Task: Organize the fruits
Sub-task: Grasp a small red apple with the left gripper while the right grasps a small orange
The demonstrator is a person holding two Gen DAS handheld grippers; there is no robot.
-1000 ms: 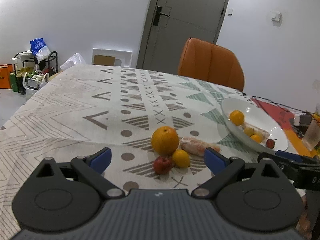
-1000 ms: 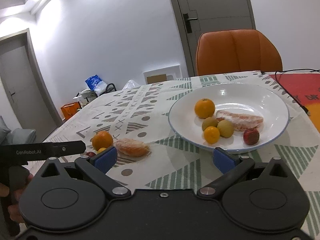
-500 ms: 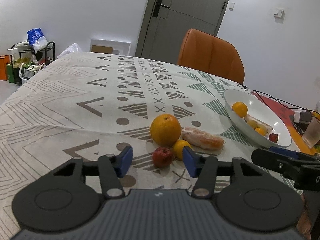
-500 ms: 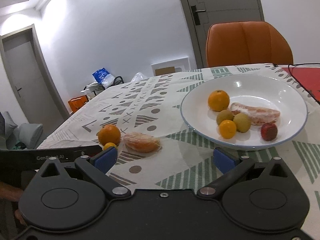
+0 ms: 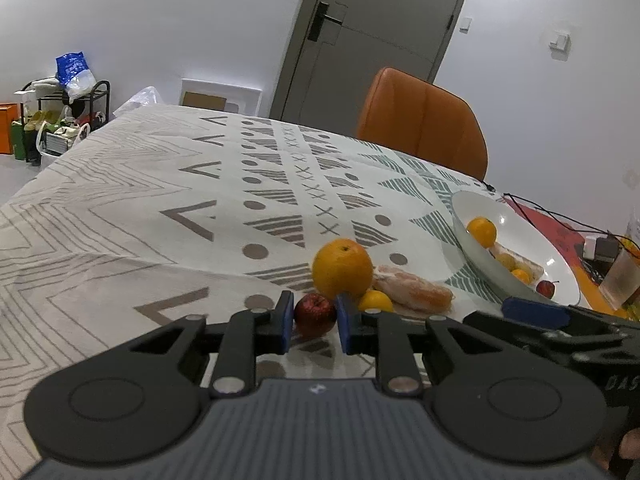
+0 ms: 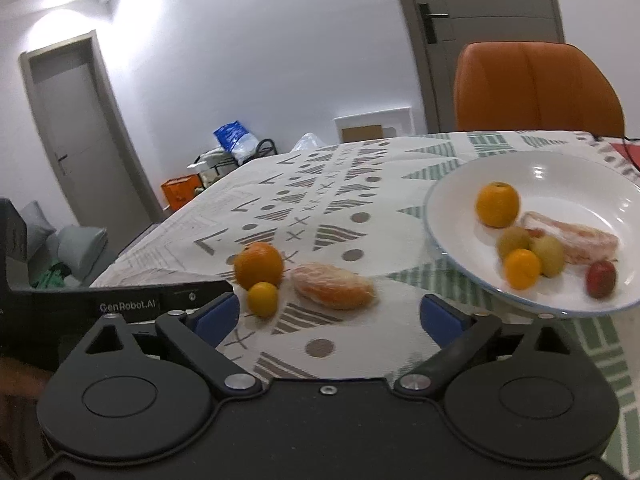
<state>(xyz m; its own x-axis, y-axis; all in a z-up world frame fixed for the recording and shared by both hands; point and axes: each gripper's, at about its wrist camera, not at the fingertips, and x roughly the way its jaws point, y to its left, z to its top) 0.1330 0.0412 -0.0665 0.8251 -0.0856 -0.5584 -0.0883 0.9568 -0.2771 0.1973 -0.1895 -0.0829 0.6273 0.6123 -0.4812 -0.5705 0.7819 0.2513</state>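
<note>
On plate (image 6: 436,216): six fruits | left claw (image 5: 312,322) grips red fruit (image 5: 315,314) | right claw (image 6: 328,316) closing, empty

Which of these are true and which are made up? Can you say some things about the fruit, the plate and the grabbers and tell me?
1. The left gripper is closed on the small red apple. True.
2. The white plate is empty. False: it holds several fruits, among them an orange.
3. The big orange sits on the tablecloth, outside the plate. True.
4. The right gripper is holding the peeled fruit. False: its jaws are wide, just closing, with nothing between them.
5. The chair is blue. False: it is orange.
</note>
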